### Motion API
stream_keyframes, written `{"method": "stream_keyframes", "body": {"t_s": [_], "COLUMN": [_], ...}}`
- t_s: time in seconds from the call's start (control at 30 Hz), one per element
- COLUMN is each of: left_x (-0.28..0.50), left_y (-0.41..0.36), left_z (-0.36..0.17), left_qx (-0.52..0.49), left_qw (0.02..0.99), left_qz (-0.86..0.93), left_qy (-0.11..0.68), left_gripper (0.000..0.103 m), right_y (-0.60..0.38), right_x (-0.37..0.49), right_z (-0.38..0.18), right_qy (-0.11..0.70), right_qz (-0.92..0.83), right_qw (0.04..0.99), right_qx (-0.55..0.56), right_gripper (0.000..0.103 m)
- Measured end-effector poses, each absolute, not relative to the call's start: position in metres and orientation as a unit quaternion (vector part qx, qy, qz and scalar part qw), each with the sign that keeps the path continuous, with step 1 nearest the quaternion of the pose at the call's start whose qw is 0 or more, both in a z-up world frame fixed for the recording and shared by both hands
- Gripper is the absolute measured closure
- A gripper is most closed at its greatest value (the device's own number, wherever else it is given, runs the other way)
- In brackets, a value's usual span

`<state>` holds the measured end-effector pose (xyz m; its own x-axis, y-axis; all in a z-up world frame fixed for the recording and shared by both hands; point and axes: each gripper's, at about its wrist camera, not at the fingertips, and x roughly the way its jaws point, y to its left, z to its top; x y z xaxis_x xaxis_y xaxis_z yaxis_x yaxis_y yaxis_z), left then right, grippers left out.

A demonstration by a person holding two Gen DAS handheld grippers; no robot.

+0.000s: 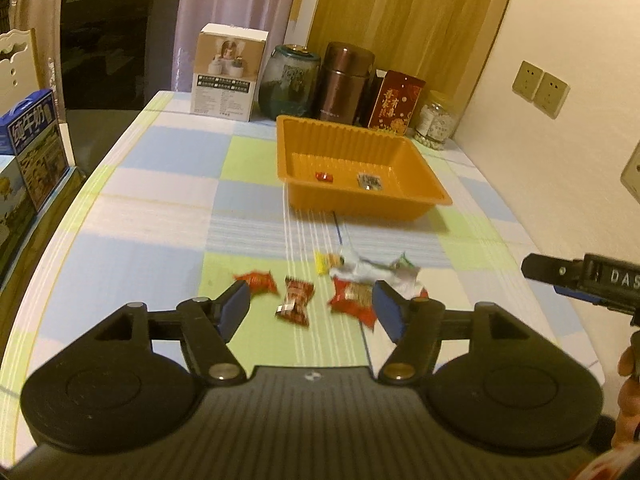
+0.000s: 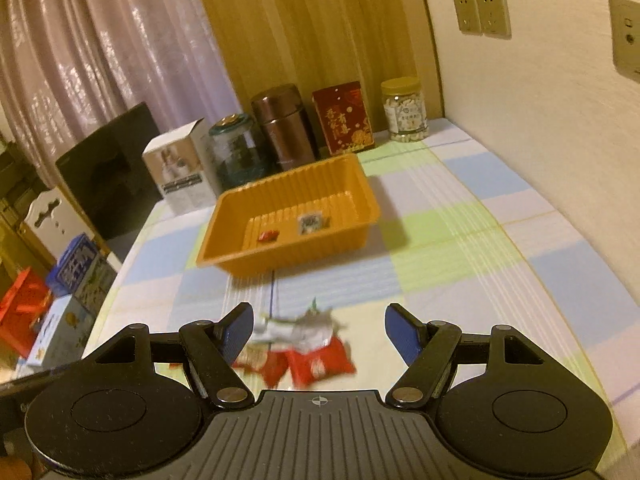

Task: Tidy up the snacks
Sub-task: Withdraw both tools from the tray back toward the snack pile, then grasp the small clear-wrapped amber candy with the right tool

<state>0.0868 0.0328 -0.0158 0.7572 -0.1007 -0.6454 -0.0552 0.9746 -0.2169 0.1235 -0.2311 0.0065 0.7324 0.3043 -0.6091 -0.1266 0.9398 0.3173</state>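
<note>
An orange tray [image 1: 432, 190] [image 2: 224, 256] sits mid-table and holds a small red candy [image 1: 324, 177] [image 2: 268, 235] and a dark wrapped snack [image 1: 370, 181] [image 2: 310, 224]. Several loose snacks lie on the checked cloth in front of it: a brown-red candy [image 1: 296, 300], red packets [image 1: 258, 281] [image 1: 354, 300] [image 2: 316, 364], a yellow one [image 1: 325, 261] and a white crumpled wrapper [image 1: 372, 270] [image 2: 300, 326]. My left gripper [image 1: 310, 308] is open and empty just above the snacks. My right gripper [image 2: 320, 332] is open and empty above the white wrapper and red packets; it shows at the right in the left wrist view [image 1: 536, 268].
At the table's back stand a white box [image 1: 228, 72], a glass jar [image 1: 290, 80], a brown flask [image 1: 346, 82], a red box [image 1: 396, 102] and a jar of white pieces [image 1: 434, 124]. A black chair [image 1: 116, 48] and milk cartons [image 1: 34, 148] are at the left. The wall is at the right.
</note>
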Motion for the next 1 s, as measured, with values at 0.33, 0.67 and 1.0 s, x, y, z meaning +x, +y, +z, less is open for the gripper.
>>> {"method": "stream_keyframes", "body": {"t_s": [0.33, 0.67, 1.0], "left_x": [0.048, 0.048, 0.066], "left_y": [0.033, 0.034, 0.034], "left_z": [-0.026, -0.033, -0.049], "left_qx": [-0.099, -0.093, -0.083], "left_qw": [0.928, 0.925, 0.919], "left_qz": [-0.006, -0.001, -0.004], "left_qy": [0.358, 0.368, 0.385], "left_gripper": [0.033, 0.030, 0.030], "right_y": [-0.227, -0.224, -0.214], "right_x": [0.073, 0.072, 0.095], "right_z": [-0.016, -0.033, -0.055], "right_qy": [0.357, 0.361, 0.378], "right_qz": [0.124, 0.145, 0.188], "right_qw": [0.922, 0.919, 0.906], "right_qx": [0.086, 0.061, 0.031], "right_gripper": [0.030, 0.030, 0.031]}}
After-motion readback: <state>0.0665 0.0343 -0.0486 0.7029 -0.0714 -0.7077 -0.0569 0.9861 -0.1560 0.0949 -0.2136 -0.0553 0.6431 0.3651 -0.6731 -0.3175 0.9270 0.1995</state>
